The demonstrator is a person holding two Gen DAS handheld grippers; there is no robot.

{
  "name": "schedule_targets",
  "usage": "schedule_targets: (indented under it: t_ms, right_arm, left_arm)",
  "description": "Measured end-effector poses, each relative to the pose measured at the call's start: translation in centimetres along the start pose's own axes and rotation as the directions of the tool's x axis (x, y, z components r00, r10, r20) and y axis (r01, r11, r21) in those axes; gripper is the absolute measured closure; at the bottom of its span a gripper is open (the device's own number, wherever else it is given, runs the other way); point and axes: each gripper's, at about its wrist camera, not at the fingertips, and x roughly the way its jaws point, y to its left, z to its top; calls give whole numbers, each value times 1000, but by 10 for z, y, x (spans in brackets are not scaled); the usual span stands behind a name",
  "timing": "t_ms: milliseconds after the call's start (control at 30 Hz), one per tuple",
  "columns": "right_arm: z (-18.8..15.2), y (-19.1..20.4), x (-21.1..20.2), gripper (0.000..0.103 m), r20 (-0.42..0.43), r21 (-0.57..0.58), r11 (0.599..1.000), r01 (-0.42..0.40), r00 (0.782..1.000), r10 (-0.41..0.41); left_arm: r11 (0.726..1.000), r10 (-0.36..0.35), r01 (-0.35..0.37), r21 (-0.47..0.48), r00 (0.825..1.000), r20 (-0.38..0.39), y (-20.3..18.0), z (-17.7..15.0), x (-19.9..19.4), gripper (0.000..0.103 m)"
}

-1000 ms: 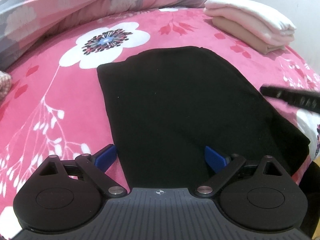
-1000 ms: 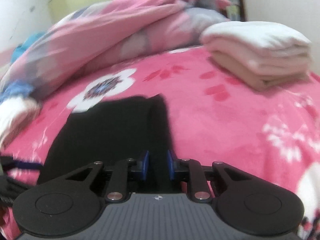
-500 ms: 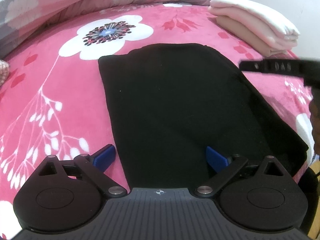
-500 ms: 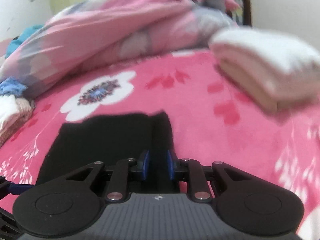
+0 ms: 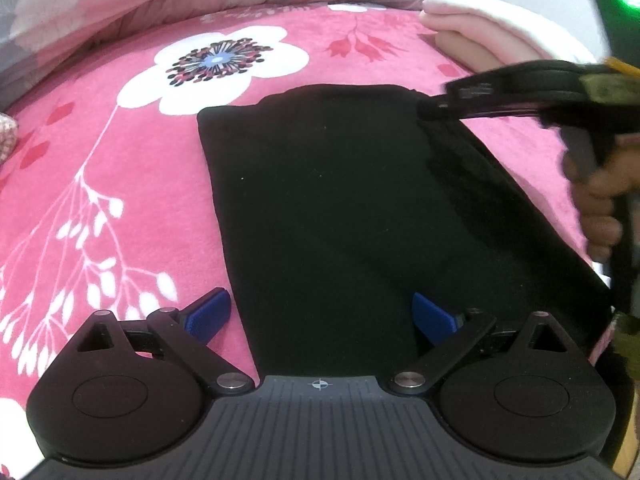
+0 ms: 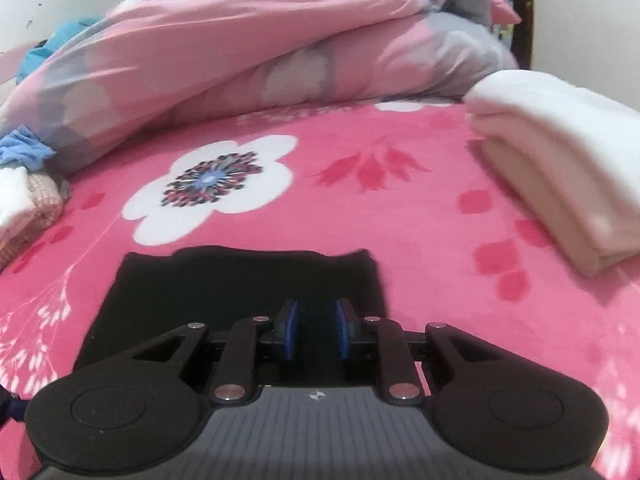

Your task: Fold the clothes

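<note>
A black garment (image 5: 328, 208) lies flat on the pink flowered bedspread (image 5: 100, 168). My left gripper (image 5: 320, 316) stands open at the garment's near end, one blue fingertip (image 5: 208, 314) on the bedspread and the other over the black cloth. My right gripper (image 5: 434, 108) reaches in from the right, held by a person's hand (image 5: 600, 208), and is shut on the garment's right edge near the far corner; that edge hangs up off the bed. In the right wrist view the black garment (image 6: 240, 284) fills the narrow gap between the pads of my right gripper (image 6: 316, 334).
A folded stack of white, pink and beige clothes (image 6: 560, 184) sits at the back right (image 5: 500, 36). A rumpled pink and grey quilt (image 6: 280, 48) runs along the far side. Loose clothes (image 6: 24, 200) are piled at the left edge.
My right gripper has travelled along the garment's right edge toward its far corner, lifting that edge with it. The left gripper has stayed put, still open.
</note>
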Motion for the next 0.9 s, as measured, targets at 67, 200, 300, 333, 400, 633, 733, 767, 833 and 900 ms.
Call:
schedule_targets:
  t_ms: [67,200,300,333,400,633,733,767,833,900]
  right_arm:
    - [2,-1,18,82,-31,30,999,-32,999,33]
    - [7,-9,28,82,-22,47,996,71,997,-70]
    - [12,0,16,81,22,29,998,52,998,-53]
    - [14,0,15,81,26,47,999,9,1000,-10]
    - [13,-6,27,81,0,109,992,-59,998,59]
    - [2,-38,16,81,17,229,973,10,1000,-14]
    - [-9,-45,-21,81,44,207,978,-23,999,14]
    - [-16,-46,-32,81,43,205,977,-52,998,44]
    - [-30,-43,-51,81,38,190,977,-94,995,89]
    - [-47,-36,-60,81,16,168,976,-142,990,141]
  left_arm:
    - [1000,-1,1,-1,1000,1,0,0,0,4]
    - [1000,-7,7,-3,1000,1,1,0,0,4]
    - [1000,-10,10,-6,1000,-2,2,1,1,4]
    - [1000,-10,10,-6,1000,-2,1,1,1,4]
    - [1000,-9,9,-7,1000,-3,1,1,1,4]
    - [1000,-6,6,-8,1000,-5,2,2,2,3]
    - [1000,-1,1,-9,1000,-7,1,2,2,3]
    - [1000,1,-1,-10,1000,-7,0,2,2,3]
    - [1000,6,-6,-11,1000,-6,0,2,2,3]
    - [1000,13,-13,-9,1000,-4,-1,1,1,2]
